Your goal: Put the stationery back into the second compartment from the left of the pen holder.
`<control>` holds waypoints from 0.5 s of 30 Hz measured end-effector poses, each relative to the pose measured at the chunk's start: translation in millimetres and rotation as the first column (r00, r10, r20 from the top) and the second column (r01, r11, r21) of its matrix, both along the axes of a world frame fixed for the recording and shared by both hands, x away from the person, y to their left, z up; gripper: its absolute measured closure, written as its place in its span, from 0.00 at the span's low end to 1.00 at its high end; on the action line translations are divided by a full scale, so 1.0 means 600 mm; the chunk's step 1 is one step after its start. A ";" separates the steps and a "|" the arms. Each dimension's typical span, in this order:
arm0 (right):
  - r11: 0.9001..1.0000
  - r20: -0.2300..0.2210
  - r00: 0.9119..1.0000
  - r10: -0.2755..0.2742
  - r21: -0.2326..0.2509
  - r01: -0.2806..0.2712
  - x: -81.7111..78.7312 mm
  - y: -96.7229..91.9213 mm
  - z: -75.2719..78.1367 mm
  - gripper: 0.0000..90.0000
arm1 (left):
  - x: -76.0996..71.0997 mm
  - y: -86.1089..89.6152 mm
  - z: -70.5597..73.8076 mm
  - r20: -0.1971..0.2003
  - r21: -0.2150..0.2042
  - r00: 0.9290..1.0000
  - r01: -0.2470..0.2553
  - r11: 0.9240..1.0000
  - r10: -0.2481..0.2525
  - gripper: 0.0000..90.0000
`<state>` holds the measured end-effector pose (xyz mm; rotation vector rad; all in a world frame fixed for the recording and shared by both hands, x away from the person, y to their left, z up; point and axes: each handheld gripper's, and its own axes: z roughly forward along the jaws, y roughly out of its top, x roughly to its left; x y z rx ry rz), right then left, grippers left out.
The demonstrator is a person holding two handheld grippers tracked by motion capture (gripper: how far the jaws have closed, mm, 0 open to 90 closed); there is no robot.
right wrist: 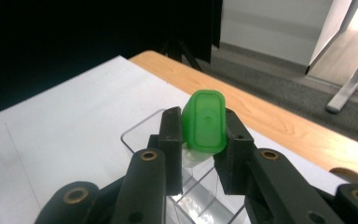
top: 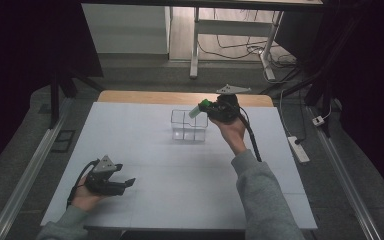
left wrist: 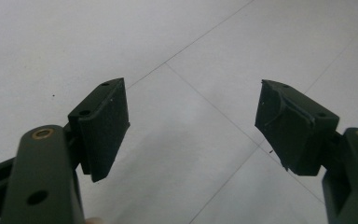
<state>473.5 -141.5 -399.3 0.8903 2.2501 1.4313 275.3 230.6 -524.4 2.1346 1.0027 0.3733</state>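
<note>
Right gripper (top: 201, 107), centre-right of high view: matte black jaws clamped on small glossy green plastic object with rounded end (right wrist: 206, 122), held above clear square-celled plastic divider box (top: 188, 125) on smooth white table cover (top: 145, 150). Left gripper (top: 125, 184), lower left: jaws wide apart, nothing between.

2 grippers: left gripper (top: 126, 183), right gripper (top: 206, 106). 2 hands, one per gripper. 1 green-capped tube (right wrist: 207, 122), sits btwn right jaws. 1 clear box (top: 189, 125), 4 compartments, 2x2 grid. 1 white table mat (top: 130, 130). 1 power strip (top: 298, 149) on floor, right of table.
</note>
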 end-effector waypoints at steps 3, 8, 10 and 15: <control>1.000 -0.016 1.000 0.002 -0.007 -0.002 0.007 0.006 -0.012 0.81 | 0.000 0.001 0.000 0.000 0.001 1.000 -0.001 1.000 0.001 0.28; 1.000 -0.036 0.999 0.016 -0.017 -0.017 0.016 0.017 -0.028 0.77 | 0.001 0.000 -0.002 -0.003 0.010 1.000 -0.001 1.000 0.001 0.28; 1.000 -0.034 0.999 0.005 -0.013 -0.006 0.017 0.017 -0.030 0.67 | 0.000 0.000 -0.002 -0.003 0.013 1.000 -0.002 1.000 0.002 0.28; 1.000 -0.028 1.000 -0.004 -0.021 0.003 0.013 0.011 -0.026 0.56 | 0.001 0.001 -0.003 -0.004 0.010 1.000 -0.002 1.000 0.002 0.28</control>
